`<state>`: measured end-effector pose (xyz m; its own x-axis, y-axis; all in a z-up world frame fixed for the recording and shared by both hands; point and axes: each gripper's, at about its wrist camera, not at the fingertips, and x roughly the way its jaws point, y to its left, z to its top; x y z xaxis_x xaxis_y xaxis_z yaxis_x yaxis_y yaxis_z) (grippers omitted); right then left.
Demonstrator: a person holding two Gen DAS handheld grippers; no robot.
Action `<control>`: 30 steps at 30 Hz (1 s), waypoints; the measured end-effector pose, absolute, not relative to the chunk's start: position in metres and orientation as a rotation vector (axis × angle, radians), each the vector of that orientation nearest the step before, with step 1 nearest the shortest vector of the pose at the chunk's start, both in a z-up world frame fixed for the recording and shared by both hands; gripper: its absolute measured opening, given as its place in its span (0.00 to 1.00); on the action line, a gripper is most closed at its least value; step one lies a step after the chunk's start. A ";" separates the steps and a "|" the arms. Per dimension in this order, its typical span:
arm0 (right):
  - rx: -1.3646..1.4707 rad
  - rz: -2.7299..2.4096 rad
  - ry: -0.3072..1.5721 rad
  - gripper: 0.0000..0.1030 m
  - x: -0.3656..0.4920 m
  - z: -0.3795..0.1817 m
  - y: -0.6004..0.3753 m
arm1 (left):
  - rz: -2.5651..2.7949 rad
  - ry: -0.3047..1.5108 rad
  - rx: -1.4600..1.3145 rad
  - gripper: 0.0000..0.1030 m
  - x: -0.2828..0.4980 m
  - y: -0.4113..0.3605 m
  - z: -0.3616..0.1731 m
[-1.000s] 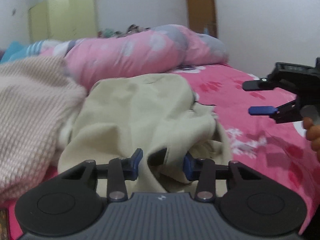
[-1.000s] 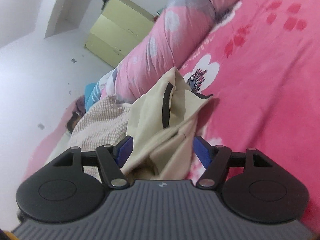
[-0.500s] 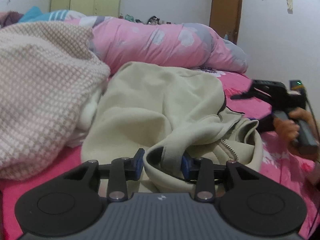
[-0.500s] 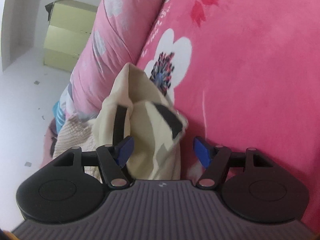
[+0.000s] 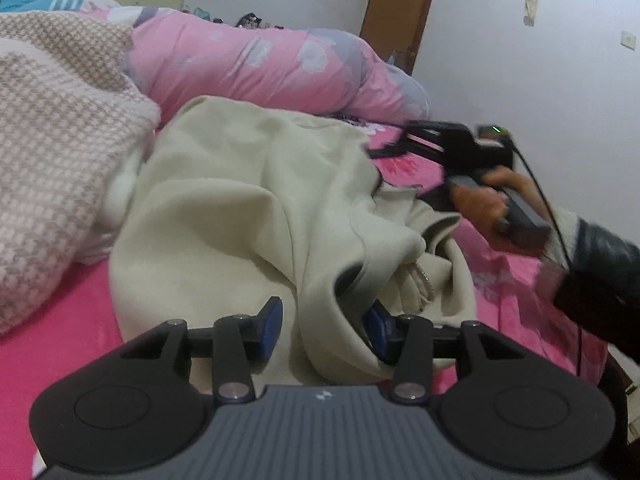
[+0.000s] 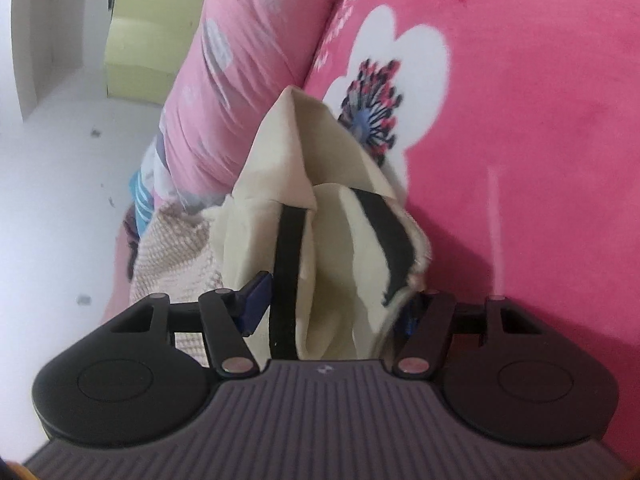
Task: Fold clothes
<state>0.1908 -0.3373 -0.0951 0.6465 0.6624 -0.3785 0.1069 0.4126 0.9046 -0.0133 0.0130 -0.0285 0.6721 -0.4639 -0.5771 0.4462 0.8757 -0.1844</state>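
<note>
A cream zip-up jacket (image 5: 248, 208) lies crumpled on the pink bed. My left gripper (image 5: 324, 330) is open, with a fold of the jacket's hem between its blue pads; the right pad is partly under the cloth. My right gripper (image 6: 332, 306) is open, with the jacket's black-trimmed edge (image 6: 320, 216) between its fingers; its right pad is hidden by cloth. In the left wrist view the right gripper (image 5: 452, 148) shows at the jacket's far right side, held by a hand.
A beige knitted garment (image 5: 56, 128) lies left of the jacket. A rolled pink floral quilt (image 5: 256, 68) lies along the back. The pink flowered bedsheet (image 6: 520, 120) spreads to the right. A yellow-green wardrobe (image 6: 148, 36) and a brown door (image 5: 400, 8) stand behind.
Both grippers have moved in onto the jacket. The right gripper has come from above the sheet to the jacket's far edge, and cloth now sits between both pairs of fingers.
</note>
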 end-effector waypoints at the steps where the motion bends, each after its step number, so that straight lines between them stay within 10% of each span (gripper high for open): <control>1: 1.100 0.400 0.836 0.50 0.198 -0.096 -0.333 | -0.514 0.665 -0.021 0.44 -0.014 0.011 -0.029; 4: 1.076 0.429 0.795 0.21 0.201 -0.082 -0.325 | -0.518 0.687 0.002 0.45 -0.016 0.006 -0.032; 7: 1.058 0.481 0.709 0.13 0.191 -0.059 -0.319 | -0.514 0.710 0.026 0.48 -0.017 0.001 -0.036; 12: 1.075 0.572 0.512 0.09 0.159 -0.016 -0.314 | -0.474 0.701 0.052 0.46 -0.019 -0.009 -0.039; 17: 1.128 0.629 0.295 0.07 0.109 0.027 -0.321 | -0.410 0.632 0.073 0.15 -0.035 -0.009 -0.022; 30: 1.041 0.689 -0.115 0.07 -0.040 0.123 -0.359 | -0.255 0.136 0.113 0.09 -0.101 0.019 0.107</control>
<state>-0.0396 -0.3594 0.1234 0.7866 0.4695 0.4010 -0.5742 0.3176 0.7546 -0.1015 0.0193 0.1074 0.9586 -0.2433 -0.1481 0.2585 0.9614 0.0939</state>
